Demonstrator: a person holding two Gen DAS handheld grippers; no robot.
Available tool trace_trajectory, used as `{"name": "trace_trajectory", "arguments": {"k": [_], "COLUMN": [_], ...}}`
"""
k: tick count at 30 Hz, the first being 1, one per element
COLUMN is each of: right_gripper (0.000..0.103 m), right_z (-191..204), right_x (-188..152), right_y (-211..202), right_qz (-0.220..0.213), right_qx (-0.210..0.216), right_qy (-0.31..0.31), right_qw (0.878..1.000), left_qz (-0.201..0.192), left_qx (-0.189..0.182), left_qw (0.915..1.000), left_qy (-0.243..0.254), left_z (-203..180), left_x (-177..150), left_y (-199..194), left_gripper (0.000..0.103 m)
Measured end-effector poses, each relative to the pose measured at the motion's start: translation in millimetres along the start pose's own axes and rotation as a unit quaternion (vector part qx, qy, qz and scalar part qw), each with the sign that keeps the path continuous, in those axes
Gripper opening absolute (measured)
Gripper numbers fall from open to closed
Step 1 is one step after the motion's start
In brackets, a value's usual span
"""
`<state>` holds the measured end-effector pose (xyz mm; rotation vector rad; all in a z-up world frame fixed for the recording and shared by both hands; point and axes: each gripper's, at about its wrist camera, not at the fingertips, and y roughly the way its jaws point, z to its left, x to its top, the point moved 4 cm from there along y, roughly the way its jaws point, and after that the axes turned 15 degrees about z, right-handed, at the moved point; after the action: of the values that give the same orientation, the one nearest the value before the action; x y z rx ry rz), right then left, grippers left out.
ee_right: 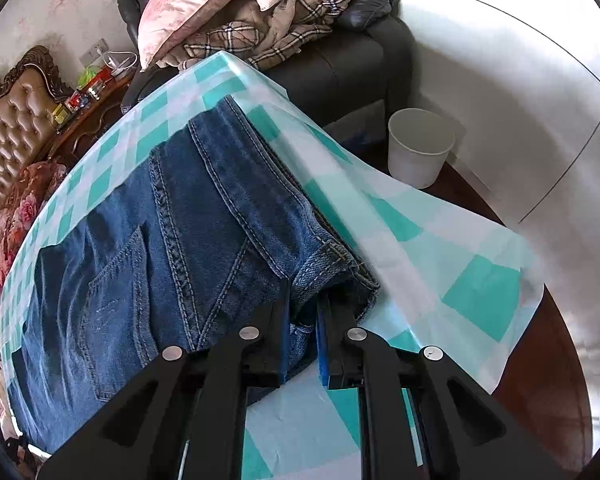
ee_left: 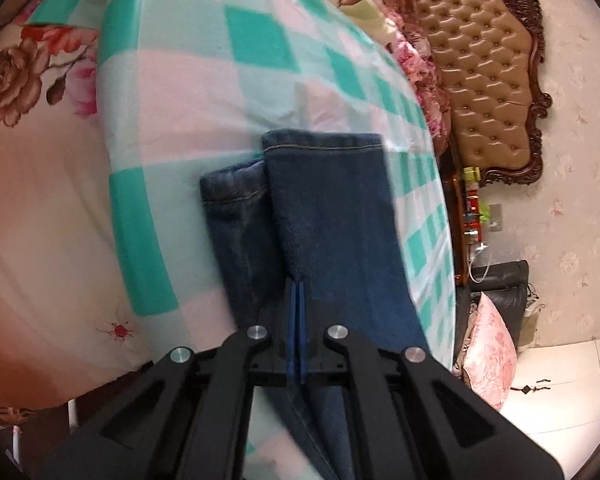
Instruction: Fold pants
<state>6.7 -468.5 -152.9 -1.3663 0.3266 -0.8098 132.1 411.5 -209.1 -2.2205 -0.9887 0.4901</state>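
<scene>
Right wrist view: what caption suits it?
Right gripper clamps the jeans waistband on a checked cloth.

Bed (ee_left: 40, 208), teal checked cloth (ee_left: 188, 92) spread on it, jeans (ee_right: 148, 220) lying on cloth

The left gripper (ee_left: 299, 280) pointed forward and slightly downward, its two black linkage arms spread wide at the base and converging toward the middle. Its blue fingers (ee_left: 293, 320) were pressed nearly flat together, with only a thin layer of the pants (ee_left: 328, 220) pinched between them. The right gripper (ee_right: 306, 296) reached forward at a low angle, its linkage arms likewise splayed. Its blue fingers (ee_right: 323, 332) stood a little apart, the jaws narrowed around a thick bunched corner at the waistband of the pants, which filled the gap between the pads.
</scene>
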Motion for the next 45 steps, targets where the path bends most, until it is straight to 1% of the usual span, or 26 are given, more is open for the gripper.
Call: {"name": "trace_trajectory", "arguments": {"k": [5, 7, 10, 14, 20, 21, 23, 24, 25, 26, 27, 28, 29, 30, 31, 32, 33, 35, 36, 37, 38, 39, 41, 43, 44, 45], "right_gripper": [0.011, 0.011, 0.011, 0.011, 0.011, 0.011, 0.011, 0.011, 0.012, 0.012, 0.015, 0.02, 0.023, 0.031, 0.055, 0.066, 0.074, 0.074, 0.074, 0.074, 0.074, 0.074, 0.074, 0.072, 0.072, 0.072], "right_z": [9, 11, 10, 5, 0, -2, -2, -4, -6, -8, -10, -12, -12, -12, -14, -16, -18, -17, -9, 4, 21, 54, 108, 171, 196, 211], "right_x": [8, 13, 14, 11, 11, 10, 8, 7, 7, 6, 5, 4, 2, 1, -1, -3, -5, -10, -12, -11, -9, -8, -10, -14, -15, -14], "right_y": [-40, -32, -14, -26, -9, -4, 2, 4, 5, 4, 3, 2, -1, -4, -10, -17, -28, -52, -66, -73, -75, -73, -63, -40, -28, -20], "right_qz": [-0.037, -0.031, -0.01, -0.021, -0.008, -0.005, -0.005, -0.007, -0.01, -0.012, -0.015, -0.017, -0.022, -0.027, -0.038, -0.053, -0.078, -0.127, -0.158, -0.174, -0.18, -0.178, -0.167, -0.148, -0.141, -0.139], "right_qx": [0.019, 0.002, -0.009, 0.009, -0.002, -0.003, -0.012, -0.02, -0.022, -0.017, -0.009, -0.007, -0.007, -0.011, -0.031, -0.061, -0.091, -0.138, -0.169, -0.175, -0.167, -0.143, -0.099, -0.071, -0.069, -0.073], "right_qy": [-0.023, -0.03, -0.028, -0.024, -0.019, -0.016, -0.017, -0.016, -0.013, -0.01, -0.004, 0.0, 0.003, 0.006, 0.015, 0.028, 0.04, 0.048, 0.044, 0.027, -0.001, -0.057, -0.143, -0.235, -0.27, -0.288], "right_qw": [0.999, 0.999, 1.0, 0.999, 1.0, 1.0, 1.0, 1.0, 1.0, 1.0, 1.0, 1.0, 1.0, 1.0, 0.999, 0.996, 0.992, 0.981, 0.972, 0.969, 0.969, 0.972, 0.971, 0.958, 0.95, 0.945], "left_qz": [-0.031, -0.014, 0.003, -0.009, 0.006, 0.002, -0.016, -0.044, -0.073, -0.102, -0.135, -0.148, -0.152, -0.149, -0.146, -0.143, -0.132, -0.089, -0.056, -0.02, 0.005, 0.028, 0.081, 0.144, 0.158, 0.158], "left_qx": [0.007, 0.017, 0.002, 0.002, 0.0, 0.004, 0.026, 0.047, 0.072, 0.097, 0.132, 0.155, 0.169, 0.175, 0.178, 0.186, 0.194, 0.195, 0.176, 0.147, 0.124, 0.11, 0.089, 0.078, 0.084, 0.116], "left_qw": [0.9993, 0.9998, 0.9998, 0.9998, 1.0, 1.0, 0.9995, 0.9978, 0.9939, 0.9871, 0.9723, 0.9583, 0.943, 0.9292, 0.9135, 0.8895, 0.871, 0.8453, 0.835, 0.8227, 0.8081, 0.7904, 0.7621, 0.7427, 0.7368, 0.7314], "left_qy": [0.019, -0.002, -0.021, 0.019, -0.002, -0.001, 0.003, 0.015, 0.041, 0.077, 0.138, 0.189, 0.243, 0.29, 0.335, 0.392, 0.431, 0.489, 0.518, 0.549, 0.576, 0.602, 0.636, 0.649, 0.652, 0.653], "left_z": [-8, 13, 37, 21, 34, 34, 32, 27, 17, 3, -21, -42, -63, -80, -97, -119, -135, -160, -179, -200, -217, -234, -259, -269, -271, -269], "left_x": [-30, -32, -26, -25, -21, -22, -23, -25, -28, -34, -46, -58, -71, -83, -97, -115, -130, -155, -172, -192, -208, -224, -247, -261, -263, -255], "left_y": [-32, -19, -7, -17, -6, -8, -16, -28, -38, -46, -49, -45, -34, -23, -11, 8, 25, 58, 79, 101, 120, 142, 190, 234, 250, 271], "left_gripper": [0.001, 0.001, 0.001, 0.001, 0.002, 0.004, 0.016, 0.023, 0.024, 0.024, 0.03, 0.042, 0.048, 0.058, 0.063, 0.065, 0.066, 0.065, 0.064, 0.06, 0.055, 0.043, 0.037, 0.031, 0.031, 0.031]}}
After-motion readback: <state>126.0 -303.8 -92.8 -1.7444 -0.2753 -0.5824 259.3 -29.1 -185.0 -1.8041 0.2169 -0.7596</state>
